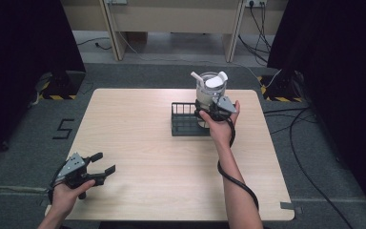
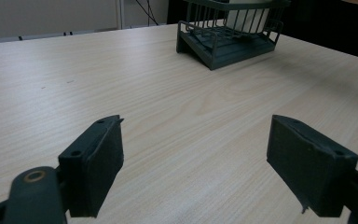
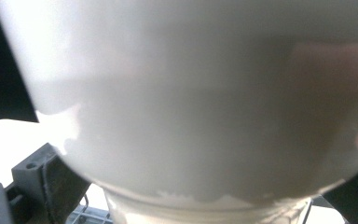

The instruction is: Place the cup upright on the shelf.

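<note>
Looking down from the high view, the right tongs sit at the far right of the desk, pressed against a pale translucent container that stands upright in a dark wire rack. White pieces poke out of the container's top. The left tongs rest at the near left corner, well apart from the rack, so the right hand is plainly the nearer one.

Along the left gripper view, the left tongs stand wide open with nothing between the jaws; the rack lies ahead and to the right, far across bare wood.

Through the right gripper view, the container bulges right up to the lens, with one jaw showing at its lower left flank and the rack's wires below. Whether the jaws already pinch it I cannot tell. Its long axis runs vertical, so any lift would probably go straight up out of the rack.
</note>
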Motion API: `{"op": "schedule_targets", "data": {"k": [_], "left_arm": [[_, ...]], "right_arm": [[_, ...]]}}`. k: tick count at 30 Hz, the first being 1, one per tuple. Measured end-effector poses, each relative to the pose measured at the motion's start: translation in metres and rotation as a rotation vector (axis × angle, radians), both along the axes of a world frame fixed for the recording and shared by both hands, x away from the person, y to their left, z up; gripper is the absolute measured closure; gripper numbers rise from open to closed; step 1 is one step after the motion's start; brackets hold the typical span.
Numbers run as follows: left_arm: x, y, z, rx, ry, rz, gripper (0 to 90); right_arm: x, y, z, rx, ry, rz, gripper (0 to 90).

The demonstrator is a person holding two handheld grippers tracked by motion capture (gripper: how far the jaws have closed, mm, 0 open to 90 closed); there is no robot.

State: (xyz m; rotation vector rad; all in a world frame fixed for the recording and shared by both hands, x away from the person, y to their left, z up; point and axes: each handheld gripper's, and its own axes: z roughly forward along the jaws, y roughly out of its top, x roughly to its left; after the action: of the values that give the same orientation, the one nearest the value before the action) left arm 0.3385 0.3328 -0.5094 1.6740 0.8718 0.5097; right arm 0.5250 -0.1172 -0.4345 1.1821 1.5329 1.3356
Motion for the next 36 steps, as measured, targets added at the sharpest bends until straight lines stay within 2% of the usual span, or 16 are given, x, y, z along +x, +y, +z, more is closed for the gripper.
{"op": "schedule_targets", "data": {"k": [6, 31, 36], "left_arm": [[0.000, 0.000, 0.000, -0.002, -0.002, 0.002, 17.8], [0.000, -0.001, 0.000, -0.002, -0.006, 0.009, 17.6], [0.000, -0.001, 0.000, 0.004, -0.005, 0.008, 17.6]], "right_arm": [[-0.006, -0.001, 0.000, -0.015, 0.008, -0.002, 1.1], [-0.032, -0.021, 0.004, 0.002, 0.027, -0.006, 3.3], [-0.039, -0.027, 0.002, 0.015, 0.043, -0.004, 5.8]]}}
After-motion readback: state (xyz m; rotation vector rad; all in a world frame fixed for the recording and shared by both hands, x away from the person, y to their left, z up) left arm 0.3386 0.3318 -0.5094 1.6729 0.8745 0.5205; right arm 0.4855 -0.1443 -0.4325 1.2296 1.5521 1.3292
